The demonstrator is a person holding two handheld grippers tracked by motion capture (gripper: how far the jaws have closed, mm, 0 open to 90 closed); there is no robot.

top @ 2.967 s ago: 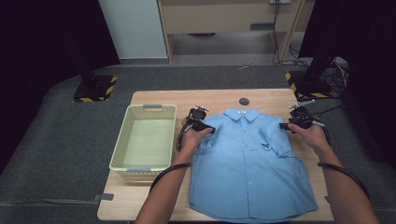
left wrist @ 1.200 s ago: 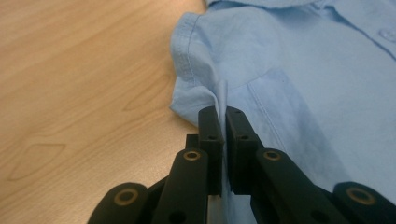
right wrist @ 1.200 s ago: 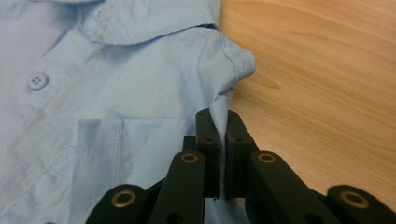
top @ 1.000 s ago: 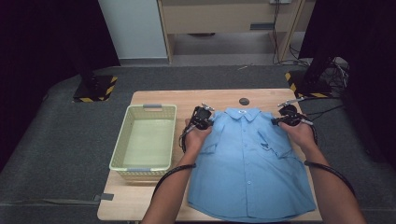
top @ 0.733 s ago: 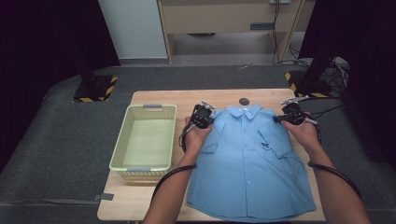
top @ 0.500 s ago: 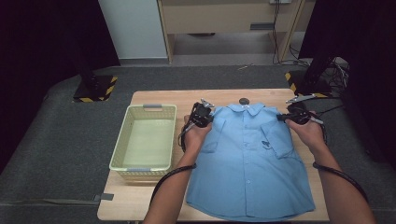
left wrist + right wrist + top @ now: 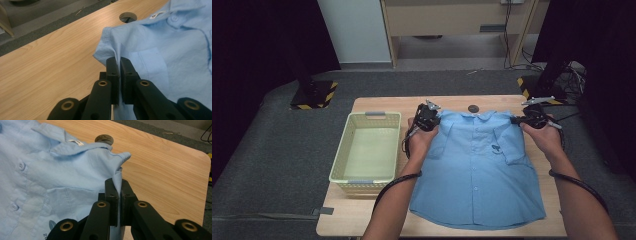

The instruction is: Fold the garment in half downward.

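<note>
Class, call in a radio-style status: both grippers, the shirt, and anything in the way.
Left gripper shut on shirt shoulder fold. Right gripper shut on the other shoulder. Shirt flat, front up, collar far. Basket beside it, apart; nothing blocking.

1. One light blue shirt lies on the table.
2. One pale green basket stands on the table, to the left of the shirt.
3. One wooden table carries both.
4. Two grippers are at the shirt's shoulders: the left gripper and the right gripper, one in each of the person's hands.
5. One round cable hole sits in the tabletop beyond the collar.
6. Two yellow-and-black striped stand bases rest on the floor, one either side of the table.
</note>
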